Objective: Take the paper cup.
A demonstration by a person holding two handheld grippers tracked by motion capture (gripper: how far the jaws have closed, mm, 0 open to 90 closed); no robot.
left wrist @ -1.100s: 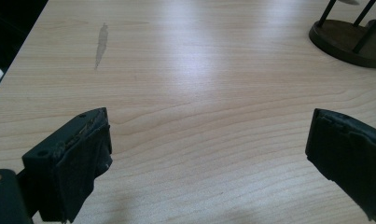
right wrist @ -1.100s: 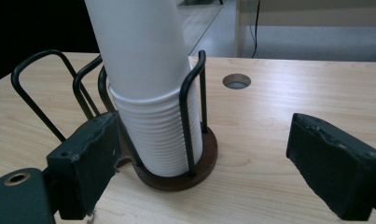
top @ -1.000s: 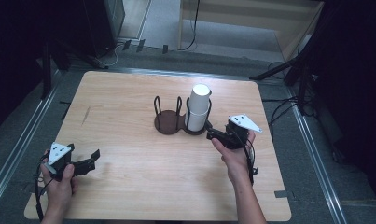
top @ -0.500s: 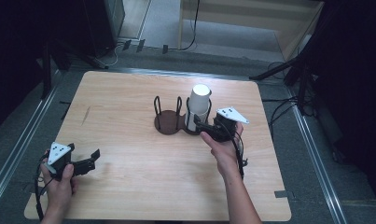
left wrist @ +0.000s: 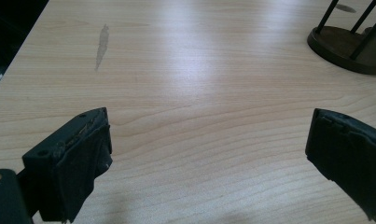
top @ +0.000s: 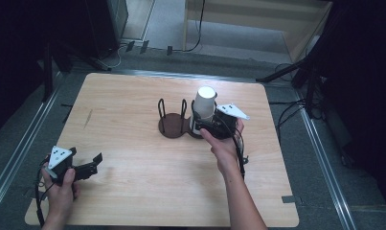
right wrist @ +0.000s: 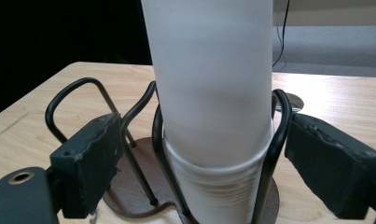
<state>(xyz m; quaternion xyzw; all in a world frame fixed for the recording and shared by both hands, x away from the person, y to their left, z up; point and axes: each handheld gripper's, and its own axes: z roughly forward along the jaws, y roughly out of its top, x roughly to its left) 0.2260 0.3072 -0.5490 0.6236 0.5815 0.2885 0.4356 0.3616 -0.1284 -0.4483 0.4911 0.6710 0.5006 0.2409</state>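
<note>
Left gripper [top: 89,168] rests near the table's [top: 133,191] front-left corner, jaws wide apart over bare wood; farther off, right gripper [right wrist: 199,168] stands spread either side of the cups [right wrist: 213,93] in the holder [top: 174,125], not touching them

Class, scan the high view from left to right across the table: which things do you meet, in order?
Left claw → empty wire half of the cup holder → stack of white cups → grey plate on the right claw.
</note>
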